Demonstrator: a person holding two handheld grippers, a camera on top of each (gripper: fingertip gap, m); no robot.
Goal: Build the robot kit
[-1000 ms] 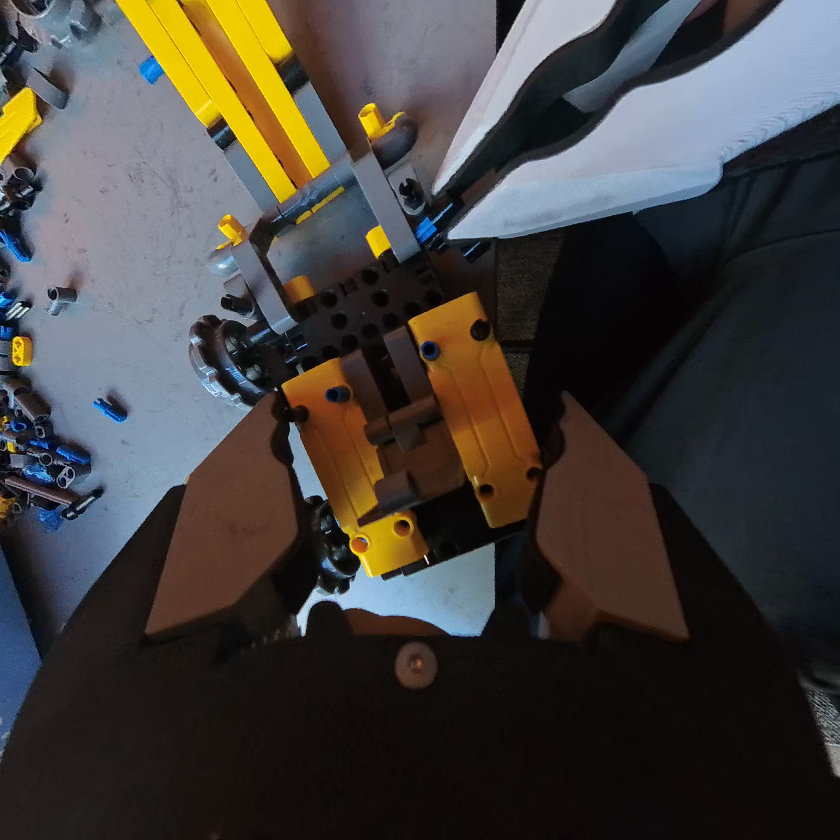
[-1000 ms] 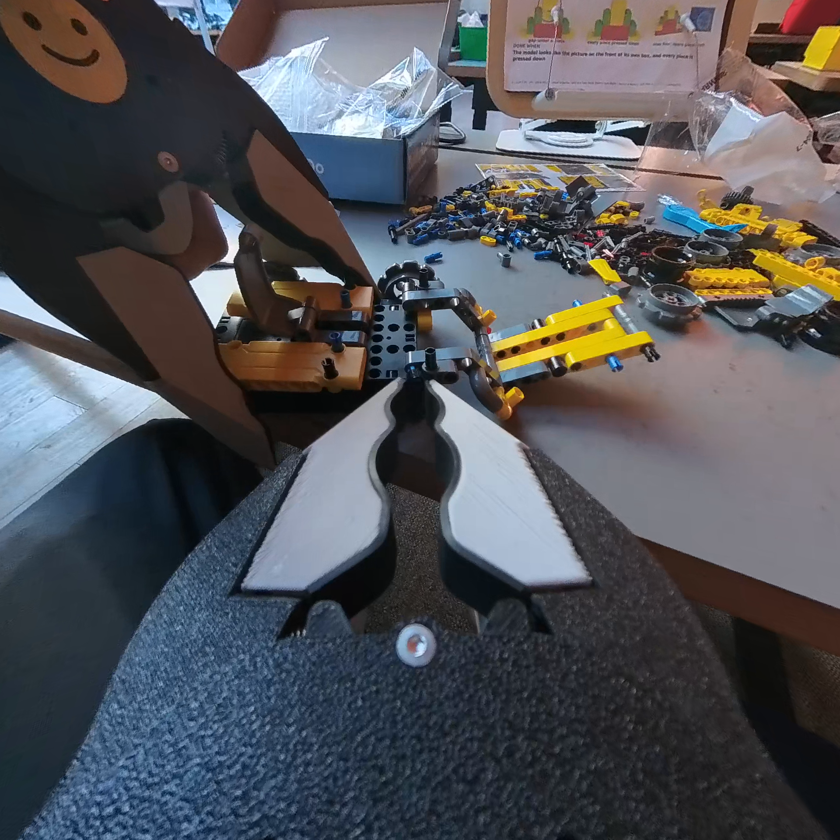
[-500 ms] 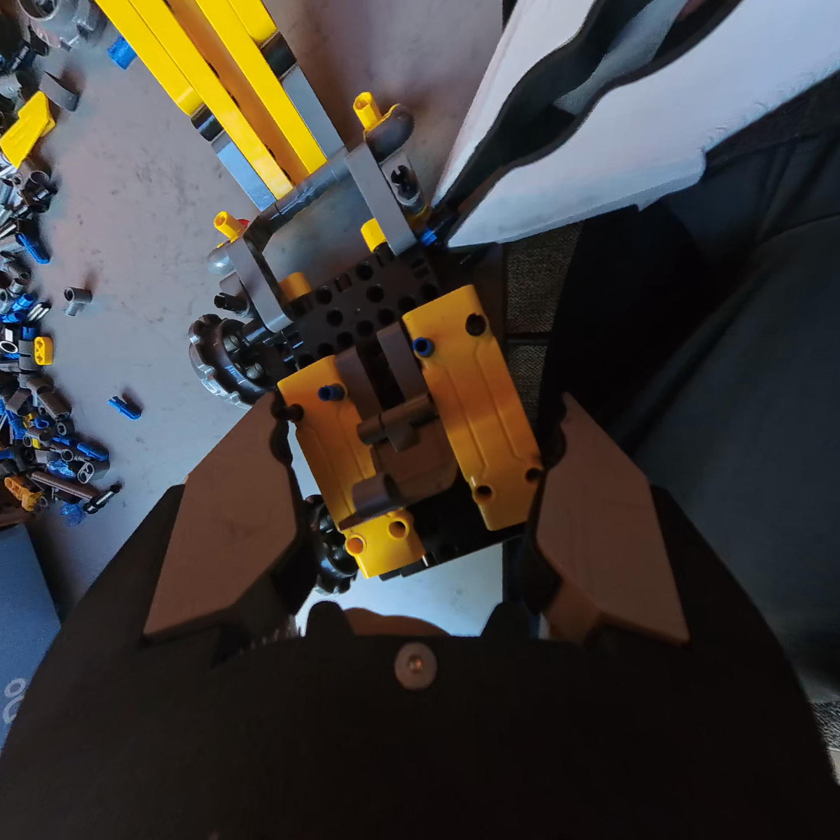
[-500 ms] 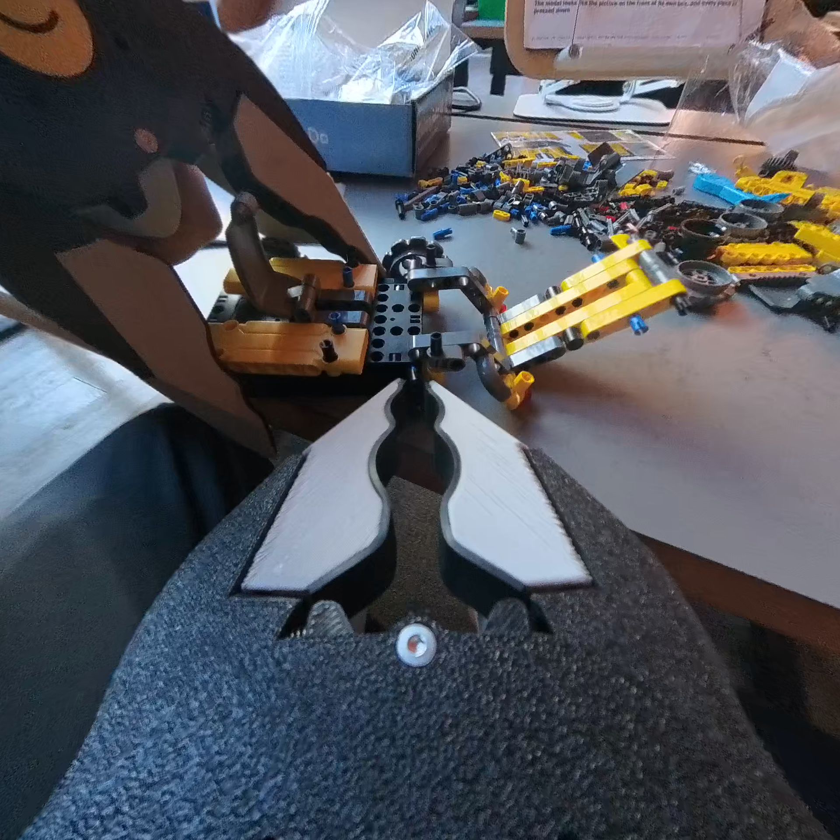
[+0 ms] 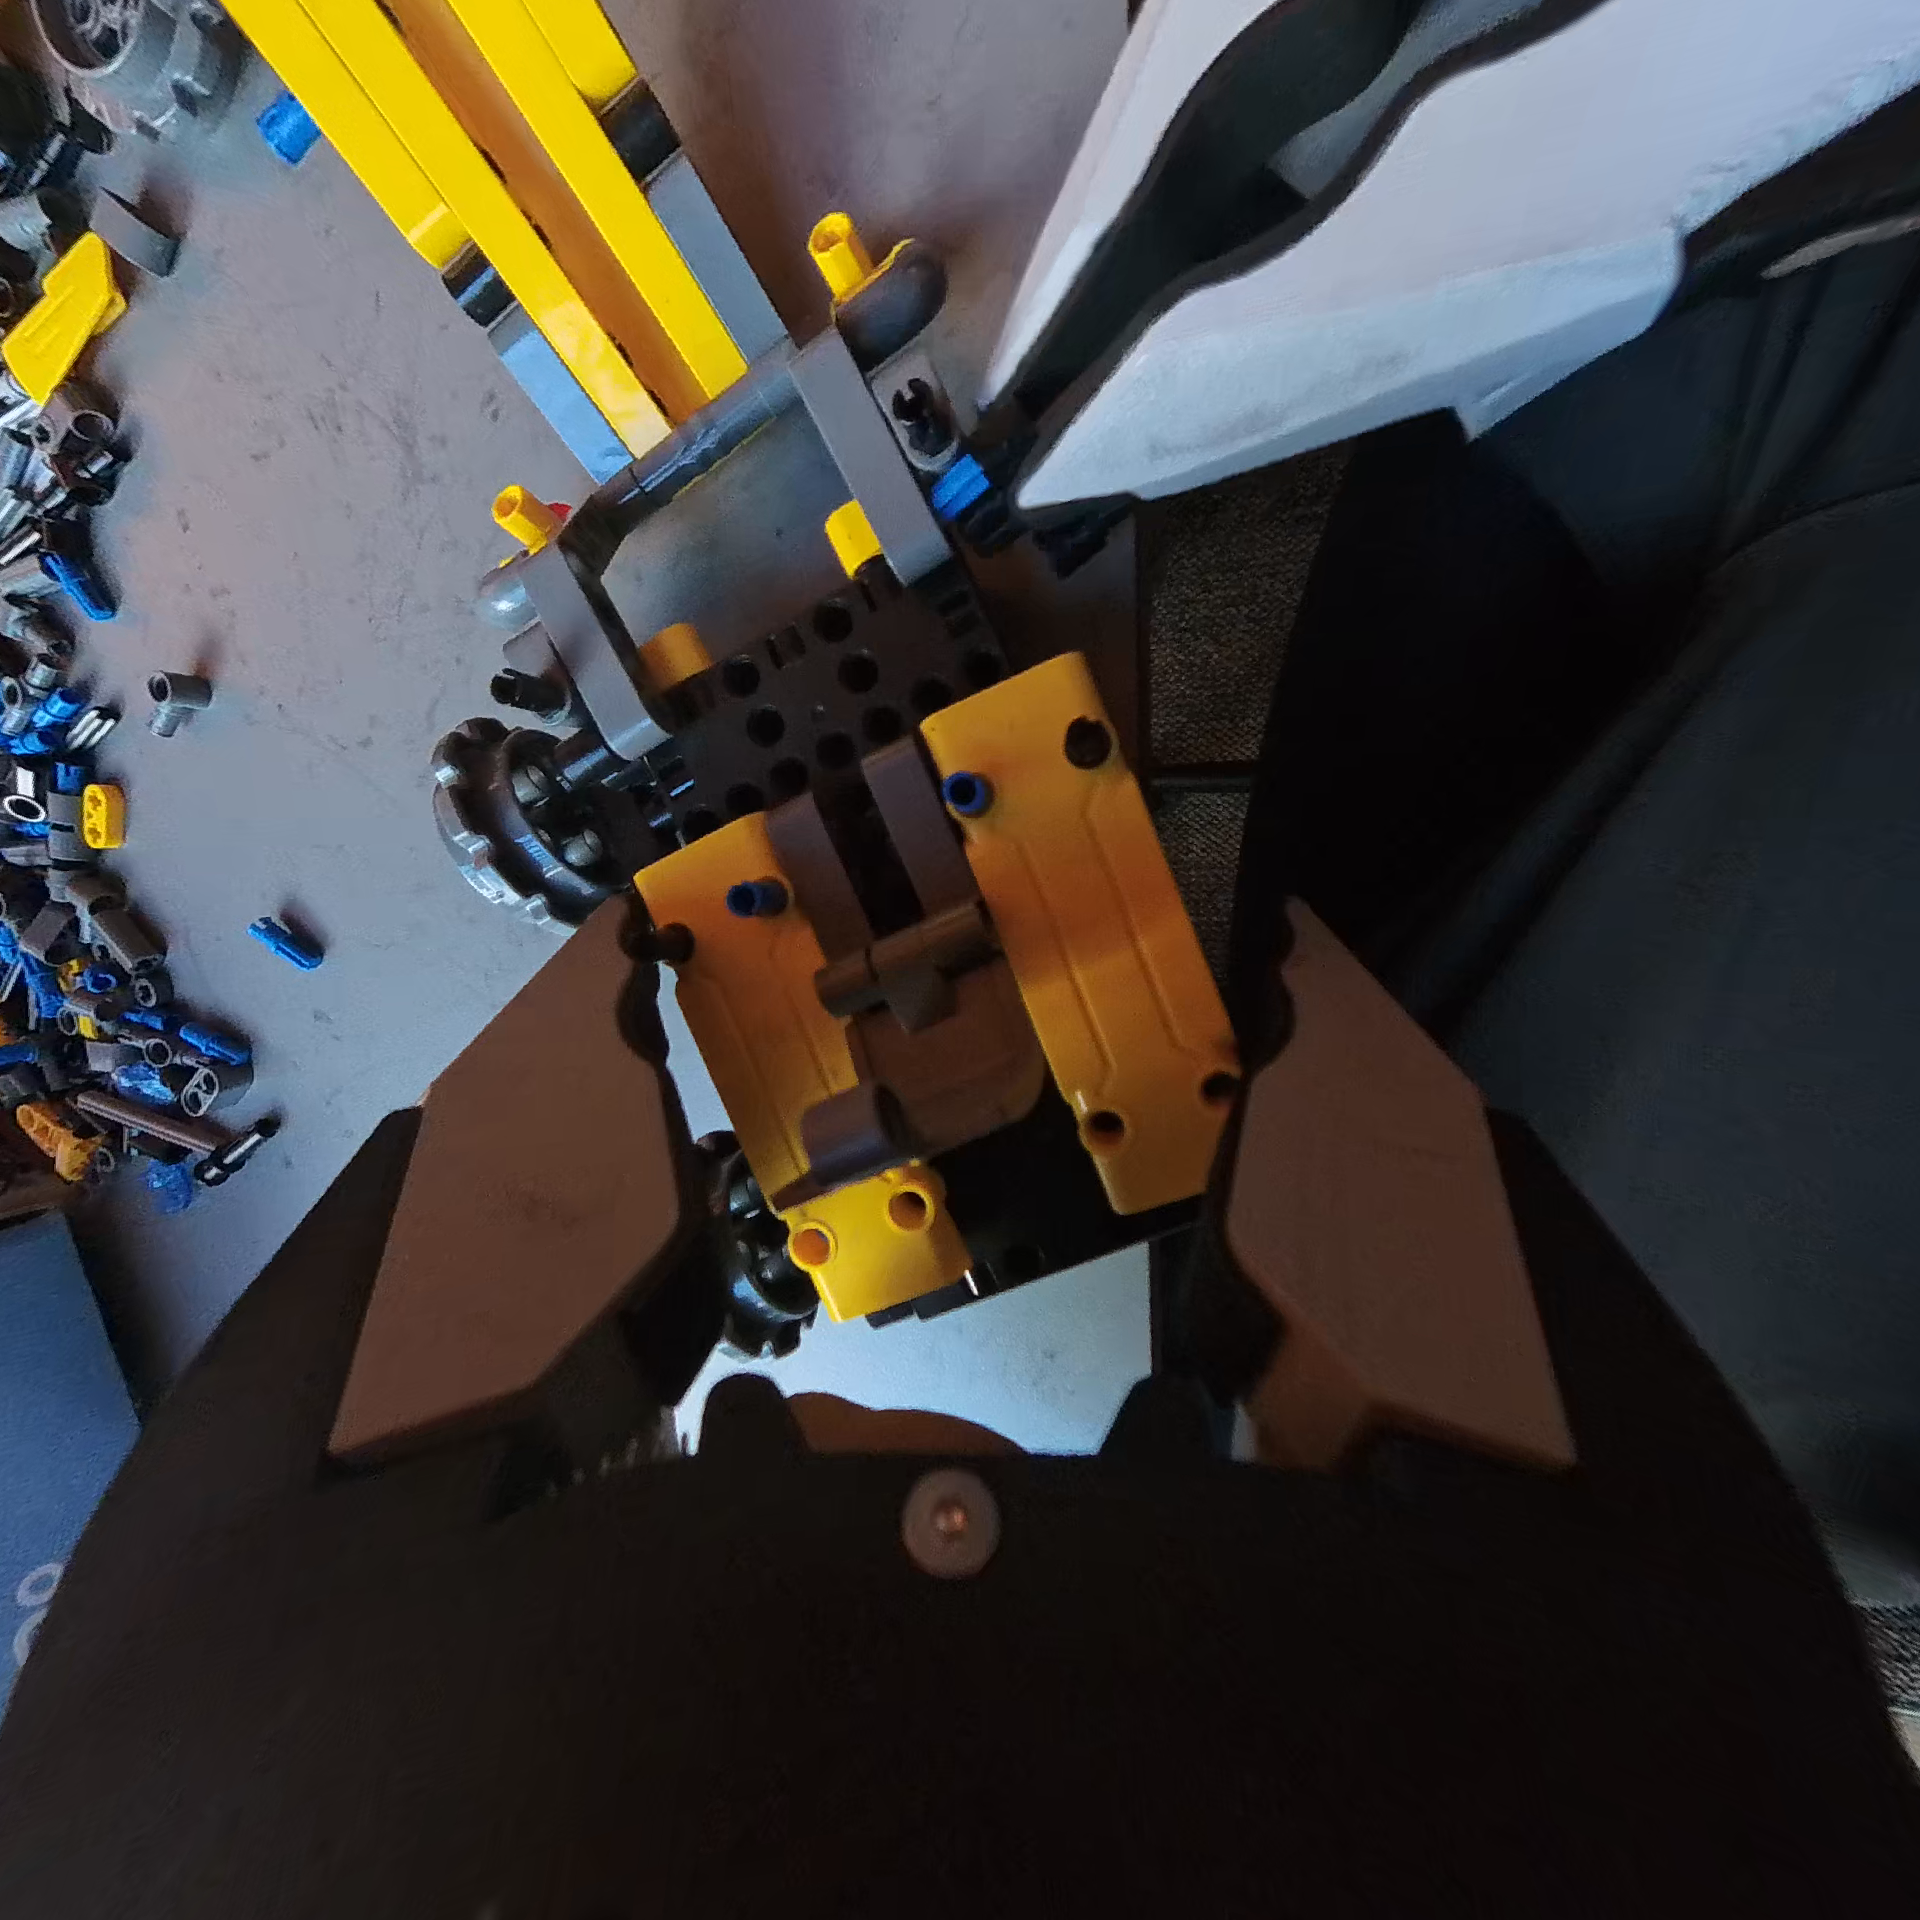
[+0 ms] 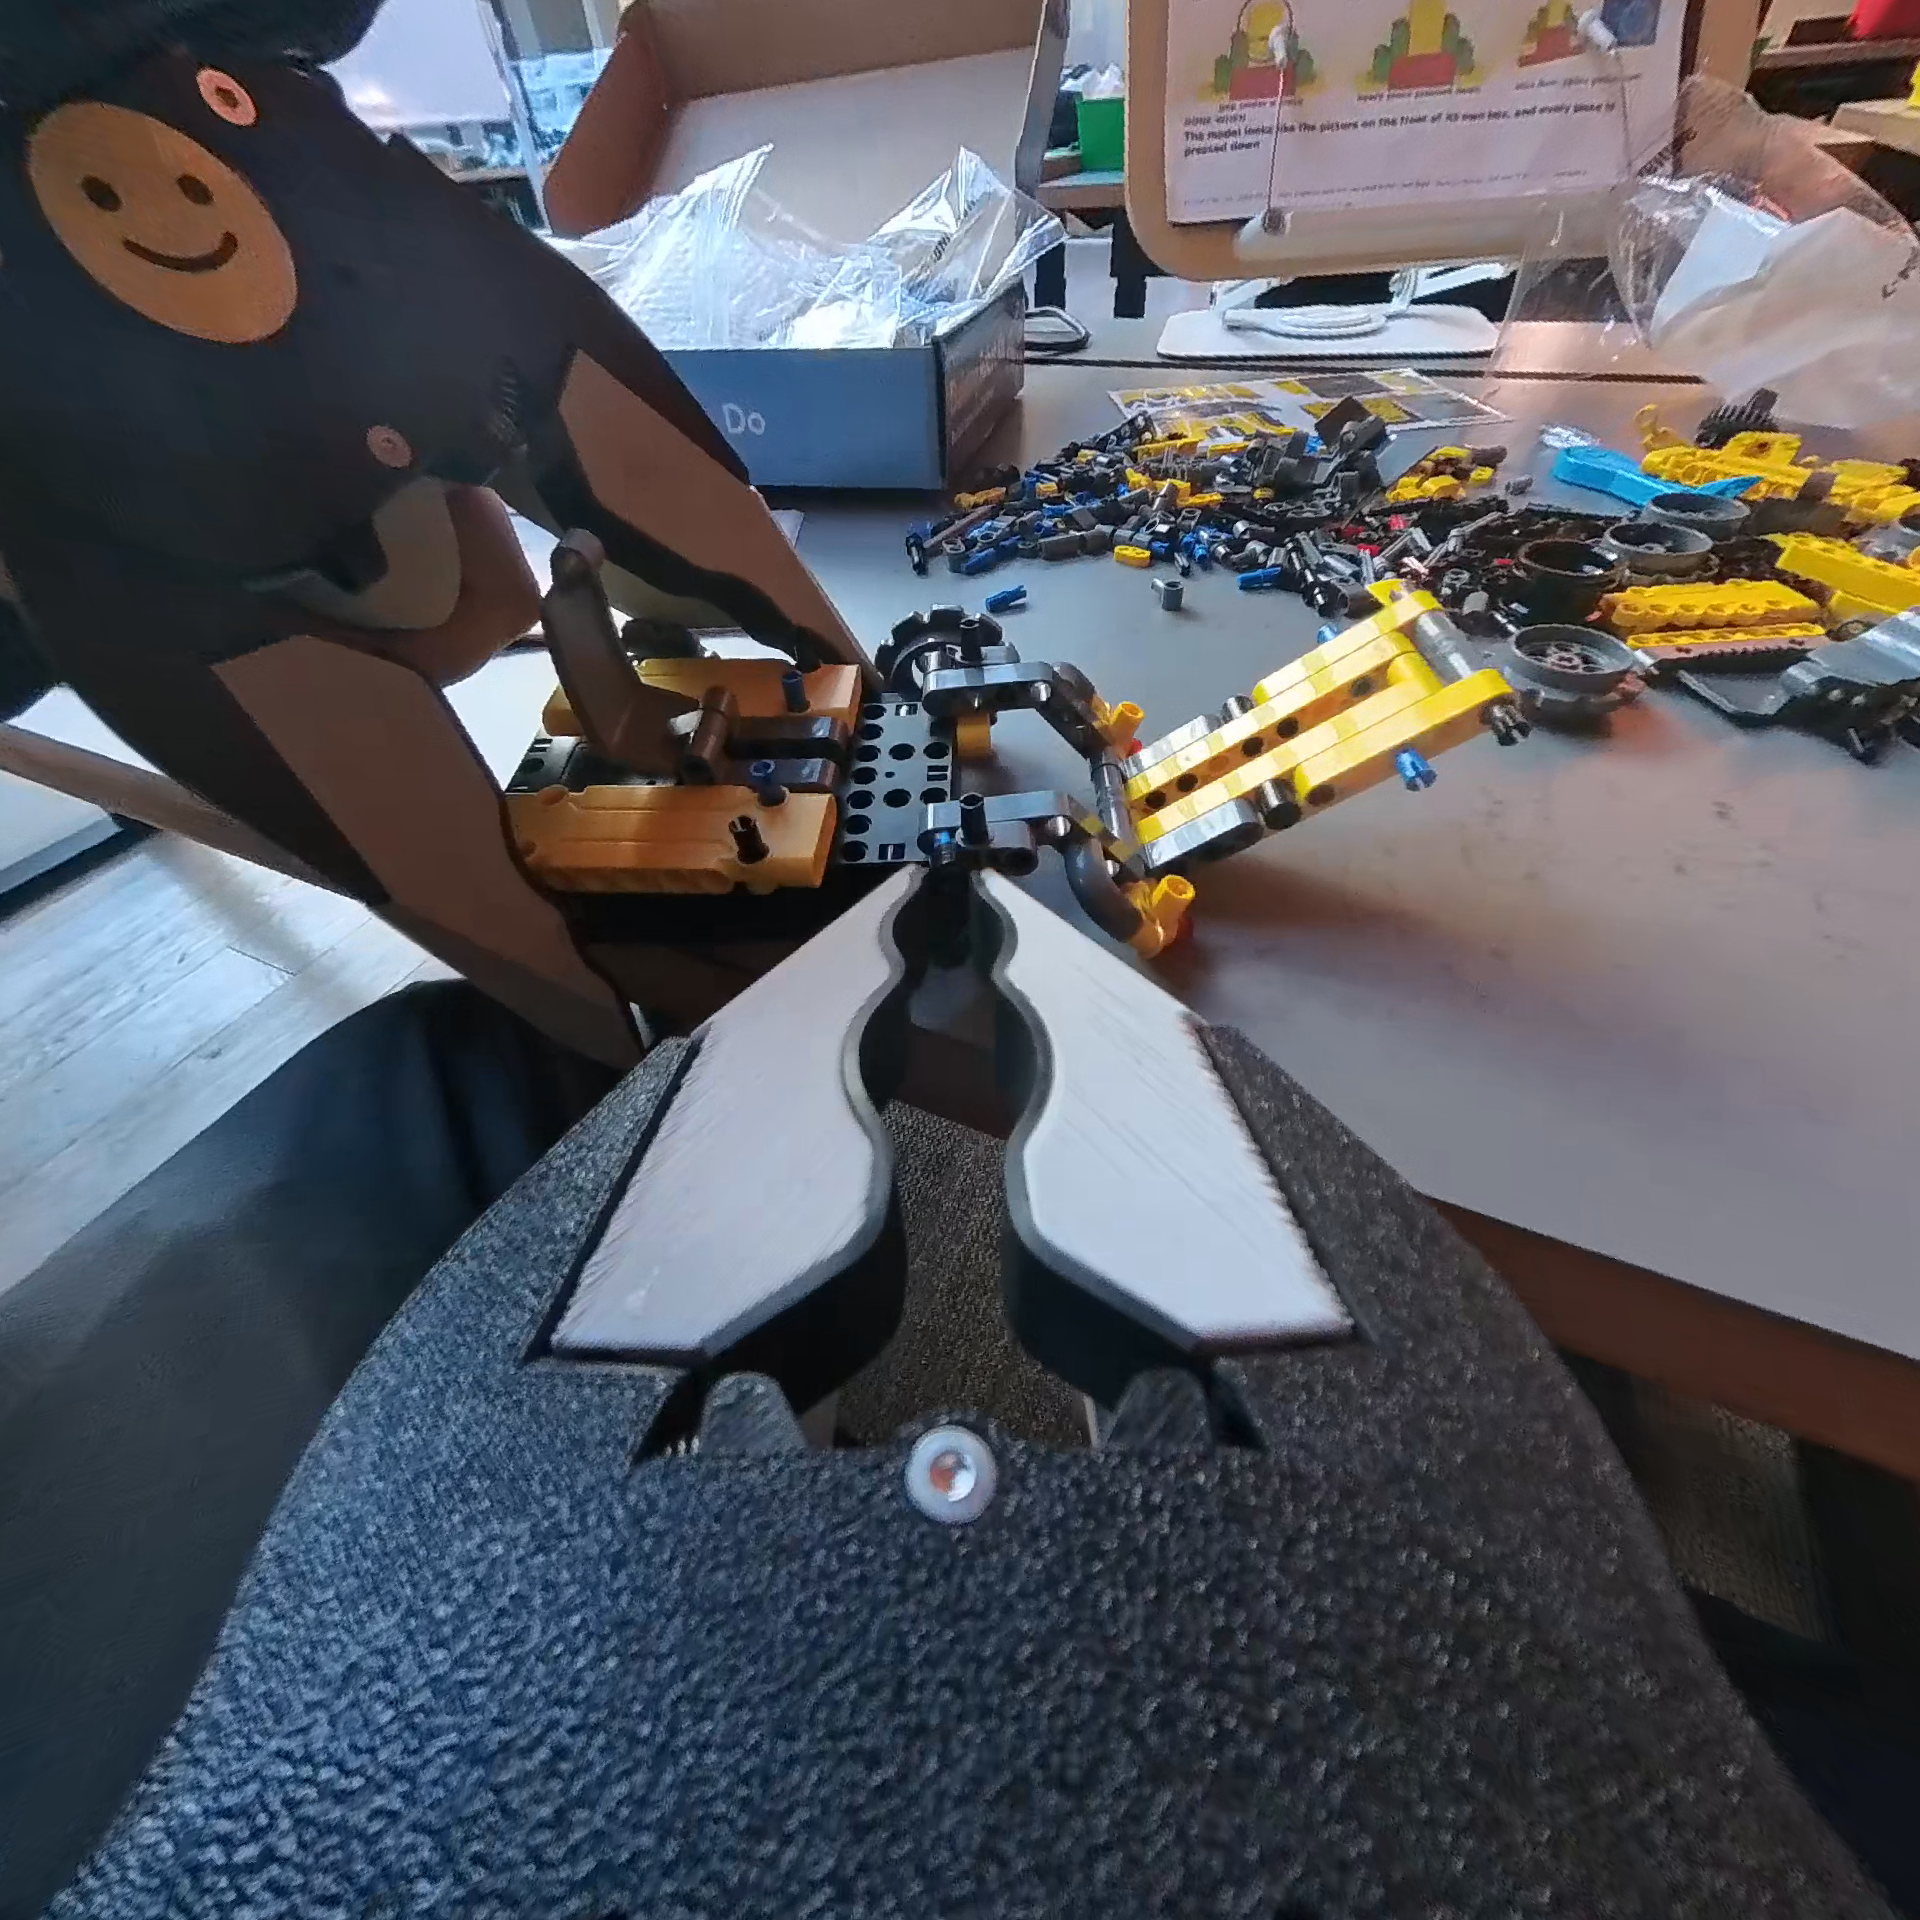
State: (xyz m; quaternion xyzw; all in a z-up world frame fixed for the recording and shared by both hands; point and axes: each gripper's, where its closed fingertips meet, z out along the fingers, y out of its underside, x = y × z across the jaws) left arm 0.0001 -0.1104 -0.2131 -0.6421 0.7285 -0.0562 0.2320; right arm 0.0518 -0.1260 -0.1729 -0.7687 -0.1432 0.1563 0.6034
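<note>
My left tongs (image 5: 951,1013) clamp the yellow rear of the brick vehicle (image 5: 935,935), which overhangs the table edge (image 6: 1558,1226). My right tongs (image 6: 948,883) have pinched nearly closed on a small black pin (image 6: 951,914) at its near side. Beyond, its yellow arm (image 6: 1340,727) lies across open grey tabletop; loose parts (image 6: 1299,520) crowd farther off.

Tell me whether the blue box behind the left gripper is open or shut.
Open. In the right wrist view the box has its brown flap raised, and crumpled clear bags stick out of its top.
</note>
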